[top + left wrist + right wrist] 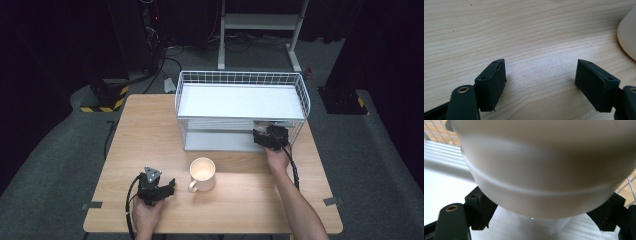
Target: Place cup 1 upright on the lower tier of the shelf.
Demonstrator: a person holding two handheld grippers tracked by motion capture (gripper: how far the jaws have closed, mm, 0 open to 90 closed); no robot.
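Note:
A white cup (544,170) with a raised band around its body sits very close between the two black jaws of my right gripper (544,206), which is shut on it. That right gripper (270,137) reaches into the lower level of a white wire rack (240,80), over its white bottom shelf (446,182). My left gripper (156,189) rests low over the wooden table (150,130) at the front left. Its jaws stand open with bare wood between them (540,75). A cream mug (202,173) stands just right of it, handle toward the front left; its side (627,35) shows in the left gripper view.
The rack's flat top shelf (240,100) covers the lower level. The rack's wire side (631,185) is close on the right of the held cup. Behind the table stand a white metal frame (260,22) and floor cables.

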